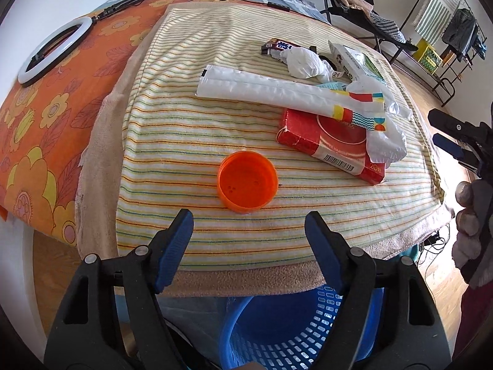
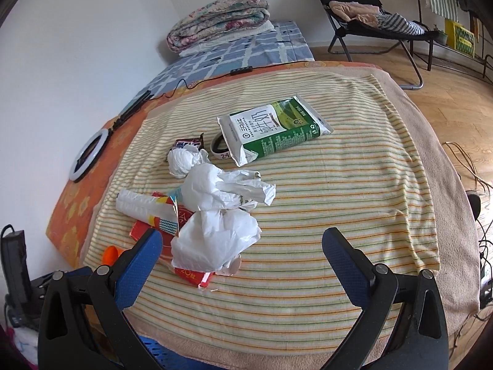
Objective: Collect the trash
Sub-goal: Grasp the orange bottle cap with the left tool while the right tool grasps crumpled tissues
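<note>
An orange plastic cup (image 1: 247, 182) stands mouth-up on the striped towel (image 1: 172, 141), just beyond my left gripper (image 1: 249, 225), which is open with nothing between its fingers. Behind the cup lie a red box (image 1: 326, 137), a white patterned wrapper (image 1: 277, 88) and crumpled white paper (image 1: 303, 61). In the right wrist view my right gripper (image 2: 242, 248) is open over the towel's front; a crumpled white bag (image 2: 215, 237) lies by its left finger, over the red box (image 2: 197, 277). A green and white milk carton (image 2: 274, 132) lies farther back. The right gripper (image 1: 453, 141) also shows at the left view's right edge.
A blue slotted basket (image 1: 295, 330) stands on the floor below the bed's front edge. A ring light (image 1: 46, 52) lies on the orange floral sheet at left. A folded quilt (image 2: 218, 21) sits at the bed's far end, a black chair (image 2: 369, 15) beyond. Cables trail on the wooden floor at right.
</note>
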Motion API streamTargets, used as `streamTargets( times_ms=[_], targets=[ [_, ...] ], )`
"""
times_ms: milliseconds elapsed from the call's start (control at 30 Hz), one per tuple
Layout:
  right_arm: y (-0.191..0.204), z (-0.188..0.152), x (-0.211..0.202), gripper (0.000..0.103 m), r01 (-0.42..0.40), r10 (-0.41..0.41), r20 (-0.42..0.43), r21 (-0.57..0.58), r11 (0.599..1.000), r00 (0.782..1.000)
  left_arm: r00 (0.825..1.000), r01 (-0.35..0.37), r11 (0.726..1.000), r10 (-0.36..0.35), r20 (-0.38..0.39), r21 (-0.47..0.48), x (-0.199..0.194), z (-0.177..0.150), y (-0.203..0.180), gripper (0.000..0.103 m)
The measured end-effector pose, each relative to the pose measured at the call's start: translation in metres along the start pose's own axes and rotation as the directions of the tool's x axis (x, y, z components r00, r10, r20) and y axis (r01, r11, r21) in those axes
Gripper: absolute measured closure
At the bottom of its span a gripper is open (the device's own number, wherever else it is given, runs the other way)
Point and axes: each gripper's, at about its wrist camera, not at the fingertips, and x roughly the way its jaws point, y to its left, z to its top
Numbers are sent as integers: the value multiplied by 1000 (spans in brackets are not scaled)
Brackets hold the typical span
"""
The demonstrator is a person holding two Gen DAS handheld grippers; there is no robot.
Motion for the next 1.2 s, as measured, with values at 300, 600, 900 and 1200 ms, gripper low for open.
streamTargets(
  times_ms=[300, 600, 900, 1200],
  targets=[
    [-6, 21, 41, 0, -32, 39, -59, 114, 993, 997, 1000, -17, 1000, 17, -13, 9, 18, 14, -2, 30],
    [-8, 32, 69, 0, -65, 90, -108, 211, 975, 990, 999, -16, 1000, 16, -43, 10, 34, 22, -3, 46],
    [2, 33, 85, 5, -67, 100, -162, 196, 978, 982, 999, -16, 1000, 16, -34, 6, 36, 26, 1, 53],
    [-6, 32, 77, 37, -77, 109, -155, 197, 977, 982, 1000, -13, 1000, 13, -17, 2, 34, 27, -1, 53]
  ],
)
